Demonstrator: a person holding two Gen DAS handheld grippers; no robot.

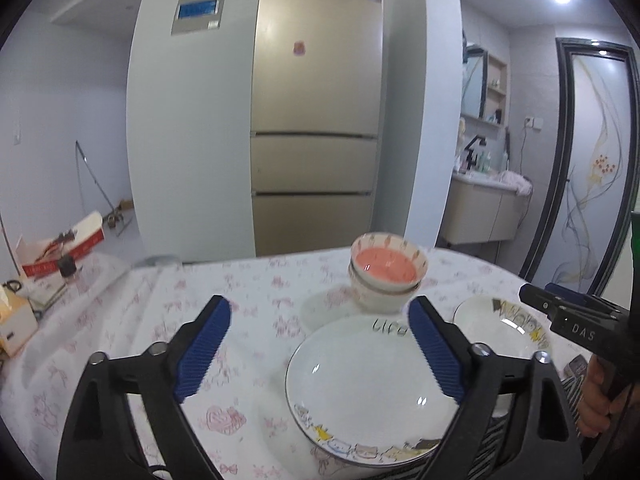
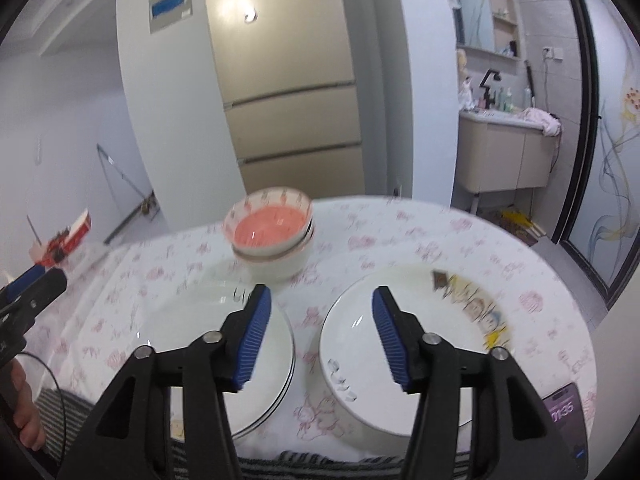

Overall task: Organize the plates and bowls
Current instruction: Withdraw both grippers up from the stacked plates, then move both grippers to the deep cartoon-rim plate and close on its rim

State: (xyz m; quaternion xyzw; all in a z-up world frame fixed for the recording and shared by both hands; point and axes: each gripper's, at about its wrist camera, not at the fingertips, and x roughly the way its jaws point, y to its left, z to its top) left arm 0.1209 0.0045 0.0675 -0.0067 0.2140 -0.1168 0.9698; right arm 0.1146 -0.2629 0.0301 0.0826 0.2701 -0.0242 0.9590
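The bowls (image 2: 272, 236) are already nested at the far side of the table (image 2: 400, 220) — nothing is held by the left gripper (image 1: 320, 344) or right gripper (image 2: 318, 336), both open. Two plate piles (image 2: 192, 320) (image 2: 420, 332) sit apart — merging seems left.

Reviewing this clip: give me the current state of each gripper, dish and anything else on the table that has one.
Left gripper: open, holding nothing.
Right gripper: open, holding nothing.
Bowls: nested in a stack, upright on the table, pink-lined one on top.
Left plates: stacked, flat, empty.
Right plate: alone, flat, empty.
Phone: screen lit, lying by the table edge.
Tablecloth: spread, wrinkled at the left.
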